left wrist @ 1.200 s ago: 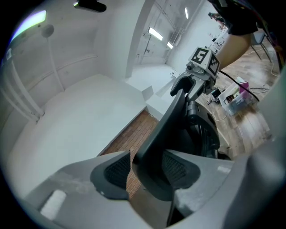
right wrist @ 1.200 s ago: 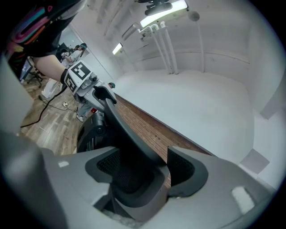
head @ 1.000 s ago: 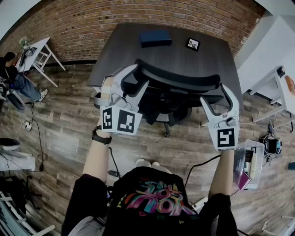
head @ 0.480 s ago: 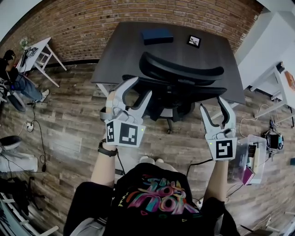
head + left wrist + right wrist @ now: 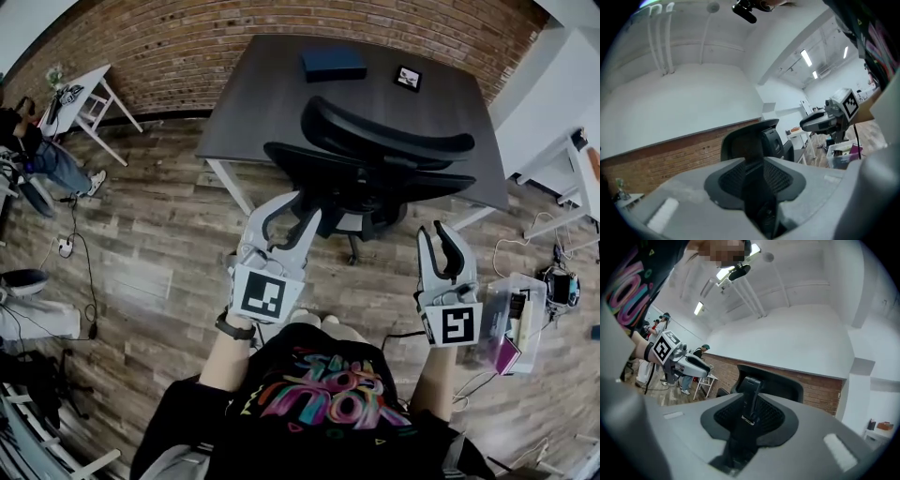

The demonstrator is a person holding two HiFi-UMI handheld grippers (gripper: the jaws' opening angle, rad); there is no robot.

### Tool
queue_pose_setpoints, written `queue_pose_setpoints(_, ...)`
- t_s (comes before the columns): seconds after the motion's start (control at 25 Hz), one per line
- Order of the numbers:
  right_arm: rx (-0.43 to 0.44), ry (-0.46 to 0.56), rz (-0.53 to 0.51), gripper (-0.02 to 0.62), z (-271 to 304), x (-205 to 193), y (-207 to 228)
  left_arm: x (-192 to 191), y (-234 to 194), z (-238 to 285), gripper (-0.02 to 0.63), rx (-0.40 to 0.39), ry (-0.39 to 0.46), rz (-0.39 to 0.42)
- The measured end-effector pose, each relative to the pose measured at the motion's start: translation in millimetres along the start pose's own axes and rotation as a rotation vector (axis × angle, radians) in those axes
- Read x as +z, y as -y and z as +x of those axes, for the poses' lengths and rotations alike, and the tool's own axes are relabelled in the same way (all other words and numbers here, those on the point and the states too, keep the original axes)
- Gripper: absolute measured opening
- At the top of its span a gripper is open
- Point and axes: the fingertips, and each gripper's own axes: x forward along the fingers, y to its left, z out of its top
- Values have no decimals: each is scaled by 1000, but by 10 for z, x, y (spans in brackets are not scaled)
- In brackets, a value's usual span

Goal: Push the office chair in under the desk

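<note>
The black office chair [image 5: 375,178] stands at the dark grey desk [image 5: 272,94], seat under the desk's front edge and curved back [image 5: 384,141] towards me. My left gripper [image 5: 298,208] hangs just short of the chair's left side without touching it. My right gripper [image 5: 437,231] is lower right of the chair, apart from it. Both pairs of jaws have just been closing, a gap still shows in each, and nothing is between them. The chair's back [image 5: 745,143] shows past the left gripper [image 5: 754,161], and again the chair's back [image 5: 778,380] past the right gripper [image 5: 750,404].
A blue box [image 5: 334,63] and a small framed picture [image 5: 409,78] lie on the desk. A brick wall runs behind. A white table [image 5: 80,103] and a seated person [image 5: 47,159] are at the left. A clear bin [image 5: 511,323] and cables sit at the right.
Both grippers have come away from the ends of the chair's back and drawn towards me and lower. Their jaws stand narrower than before. The chair stays at the desk.
</note>
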Motion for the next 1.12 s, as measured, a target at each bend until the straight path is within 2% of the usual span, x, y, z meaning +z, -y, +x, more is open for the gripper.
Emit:
queue_pose_setpoints(0.2, 2, 7, 139, 46, -109, -101, -78, -123, 102, -91, 110, -37, 12, -209)
queue_pose_setpoints(0.28, 2, 7, 185, 30, -138, -164, -102, -159, 112, -120, 102, -39, 13, -258)
queue_pose_setpoints(0.4, -9, 7, 231, 0, -161, -232, -129, -213, 133, -161, 30, -33, 5, -274)
queue_pose_setpoints(0.52, -14, -4, 241, -2, -143, -262, -175, -259, 153, -204, 2, -45, -2, -297)
queue_pose_setpoints(1.12, -6, -22, 312, -2, -231, -386, -253, -398, 234, -219, 0, -80, -42, -290)
